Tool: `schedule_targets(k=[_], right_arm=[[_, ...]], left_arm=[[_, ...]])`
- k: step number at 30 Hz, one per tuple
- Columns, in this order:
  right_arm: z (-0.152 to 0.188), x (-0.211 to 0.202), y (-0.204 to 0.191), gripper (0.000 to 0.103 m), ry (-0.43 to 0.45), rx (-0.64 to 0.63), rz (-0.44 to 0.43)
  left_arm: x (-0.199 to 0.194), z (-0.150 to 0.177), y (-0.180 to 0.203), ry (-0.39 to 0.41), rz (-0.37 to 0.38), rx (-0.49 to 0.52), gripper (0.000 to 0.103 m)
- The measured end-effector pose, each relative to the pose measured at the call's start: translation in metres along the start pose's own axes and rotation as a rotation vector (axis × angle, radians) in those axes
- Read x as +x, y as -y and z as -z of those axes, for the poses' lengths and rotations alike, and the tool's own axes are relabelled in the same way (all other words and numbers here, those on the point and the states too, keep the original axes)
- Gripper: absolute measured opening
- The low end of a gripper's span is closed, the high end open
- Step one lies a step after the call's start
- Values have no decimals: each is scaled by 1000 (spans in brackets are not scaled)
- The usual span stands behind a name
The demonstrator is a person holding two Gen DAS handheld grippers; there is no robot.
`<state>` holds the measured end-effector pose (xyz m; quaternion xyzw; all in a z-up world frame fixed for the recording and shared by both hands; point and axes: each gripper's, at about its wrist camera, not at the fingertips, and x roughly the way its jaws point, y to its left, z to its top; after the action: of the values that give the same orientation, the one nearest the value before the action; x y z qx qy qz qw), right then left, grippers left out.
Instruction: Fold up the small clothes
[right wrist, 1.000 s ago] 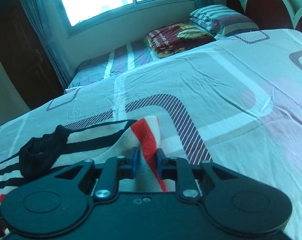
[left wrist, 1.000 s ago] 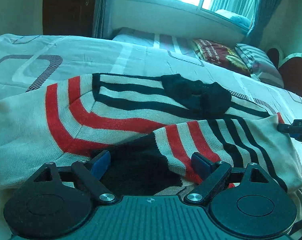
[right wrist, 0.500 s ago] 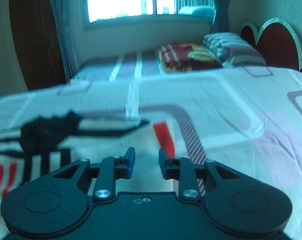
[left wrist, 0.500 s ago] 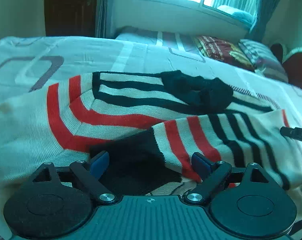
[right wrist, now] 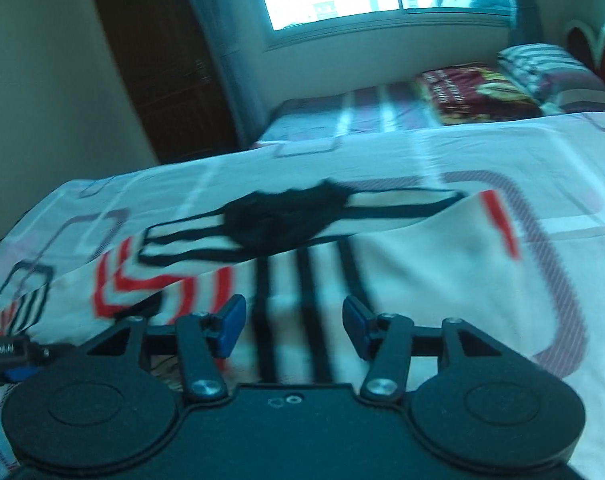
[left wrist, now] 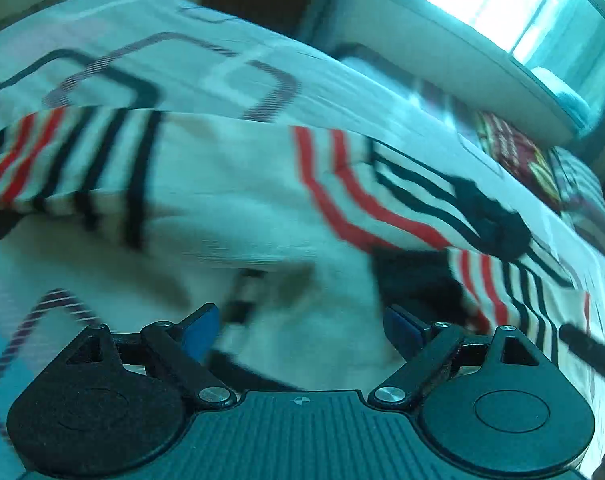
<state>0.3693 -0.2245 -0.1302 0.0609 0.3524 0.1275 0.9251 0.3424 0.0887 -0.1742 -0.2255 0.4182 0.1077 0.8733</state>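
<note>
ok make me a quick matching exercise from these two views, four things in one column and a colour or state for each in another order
Things:
1. left gripper
2. striped sweater
3. collar
4. patterned pillow

States or colours:
A. black, bunched at the garment's far edge
B. dark red with yellow print, near the window wall
C. open, nothing clamped between its blue pads
D. cream with red and black stripes, lying on the bedsheet

Pairs: 1-C, 2-D, 3-A, 4-B

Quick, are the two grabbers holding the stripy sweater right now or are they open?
Left gripper: open, holding nothing, over the sweater.
Right gripper: open, holding nothing, also over the sweater.
</note>
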Motion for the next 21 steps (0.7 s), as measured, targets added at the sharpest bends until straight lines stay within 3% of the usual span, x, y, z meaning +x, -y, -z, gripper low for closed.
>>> schedule_targets(k=[4,12,13,14,17,21], right_arm=[[10,6,-44,53,-25,-29,-59],[24,30,-113,55,-59,-94,-93],[25,33,-119,56,-62,-97,-90],[26,37,-124,56,-65,-100,-86],[27,46,-134,56,-66,-96,-72],[26,58,-145,56,-70,-98,-54]], left_arm=[[-14,-3,-60,31,-11,-132,89],[-10,-16,-162,70,20,-356,88],[-9,-20,-172,88,22,-381,81],[-7,-24,-183,94,24,-410,66],[4,-33,-212,99,71,-508,62],[16,-48,-228,139,97,-563,62]])
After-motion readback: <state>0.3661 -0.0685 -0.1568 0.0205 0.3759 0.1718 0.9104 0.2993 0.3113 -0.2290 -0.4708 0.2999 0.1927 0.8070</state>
